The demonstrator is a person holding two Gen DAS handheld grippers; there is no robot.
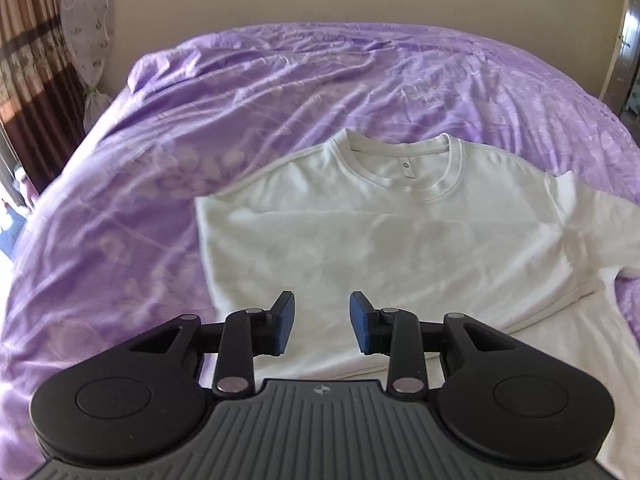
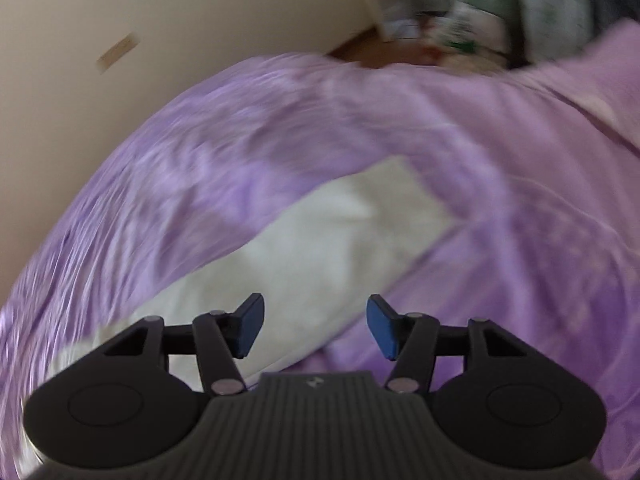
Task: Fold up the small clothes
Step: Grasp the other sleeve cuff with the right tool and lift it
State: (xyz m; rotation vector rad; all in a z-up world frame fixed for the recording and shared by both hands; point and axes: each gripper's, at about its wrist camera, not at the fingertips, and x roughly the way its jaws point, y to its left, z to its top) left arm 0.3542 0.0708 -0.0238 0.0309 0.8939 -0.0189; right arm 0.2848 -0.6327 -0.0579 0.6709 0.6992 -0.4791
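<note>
Lying flat on purple bedspread [image 1: 280, 92]: white T-shirt [image 1: 380, 232] (grippers empty).

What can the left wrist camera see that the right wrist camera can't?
Only the left wrist view shows the white T-shirt's round collar with its small tag, plus a striped curtain at the side. Only the right wrist view, which is blurry, shows a jumble of things on the floor past the bed; I cannot tell what they are. Both show the white T-shirt lying on the purple bedspread, and both grippers, left and right, are open and hold nothing.
</note>
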